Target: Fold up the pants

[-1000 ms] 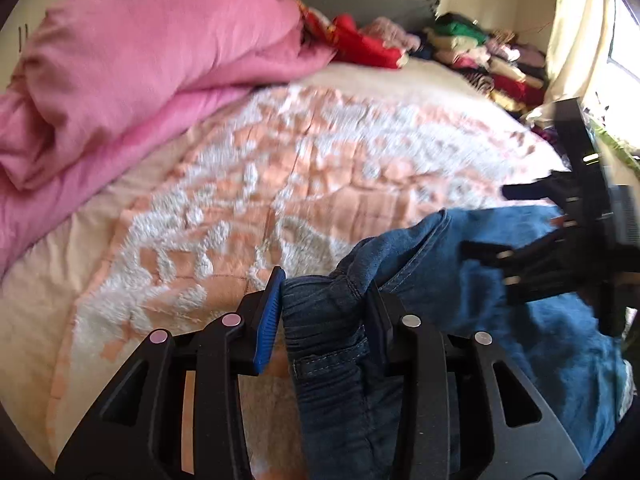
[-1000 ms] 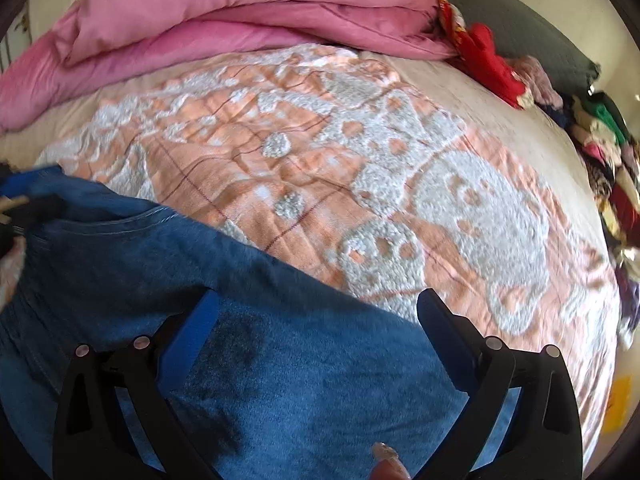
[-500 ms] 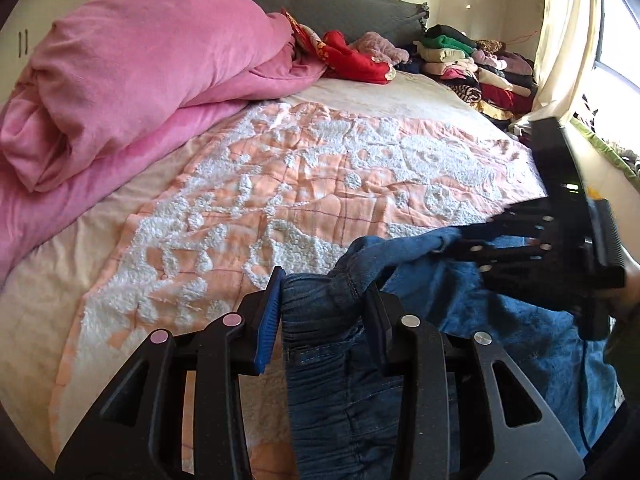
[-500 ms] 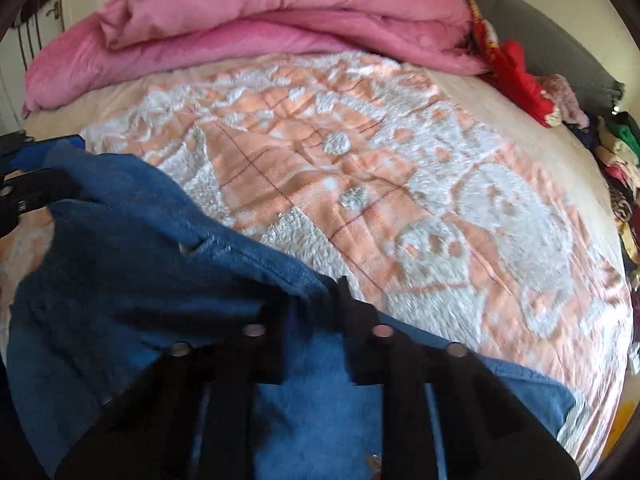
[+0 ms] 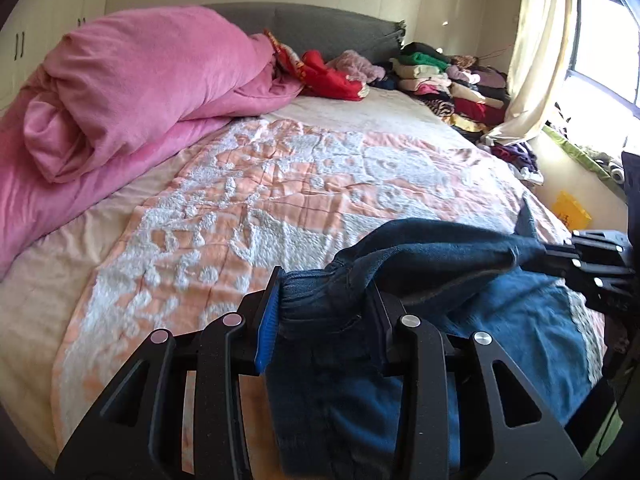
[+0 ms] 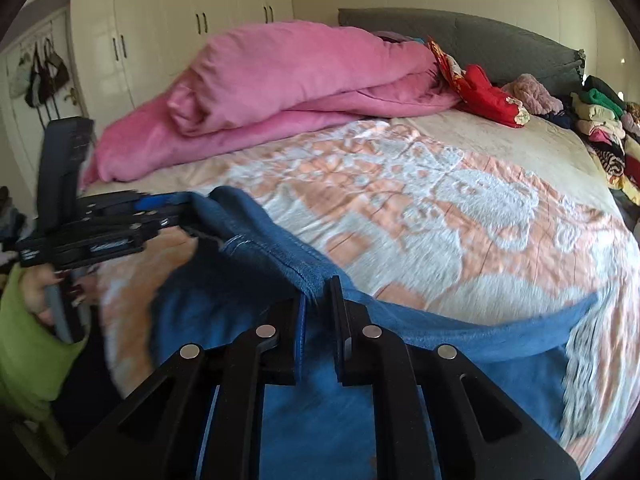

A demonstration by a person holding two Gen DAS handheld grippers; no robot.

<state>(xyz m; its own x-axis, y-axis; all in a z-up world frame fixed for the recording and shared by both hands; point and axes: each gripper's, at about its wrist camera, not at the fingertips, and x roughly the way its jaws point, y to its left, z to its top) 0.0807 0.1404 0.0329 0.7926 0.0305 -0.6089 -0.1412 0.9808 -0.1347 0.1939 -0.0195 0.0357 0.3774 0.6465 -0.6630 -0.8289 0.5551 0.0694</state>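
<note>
Blue denim pants [image 5: 500,320] [image 6: 248,264] hang lifted over the near edge of the bed, stretched between both grippers. My left gripper [image 5: 324,308] is shut on the gathered elastic waistband, which fills the space between its pads. In the right wrist view the left gripper [image 6: 176,208] shows at the left, held by a hand in a green sleeve. My right gripper [image 6: 318,308] is shut on a thin denim edge. Seen from the left wrist, that right gripper [image 5: 540,246] pinches the cloth at the far right.
The bed carries a peach and white patterned quilt [image 5: 300,184] [image 6: 440,208]. A rolled pink duvet [image 5: 132,84] [image 6: 280,76] lies at the far left. Folded clothes [image 5: 448,80] are stacked by the grey headboard [image 6: 500,48]. White wardrobes [image 6: 160,32] stand behind.
My right gripper shut on the denim edge and rose with it. Both grippers lifted, pulling the pants up off the quilt, and more of the room came into view.
</note>
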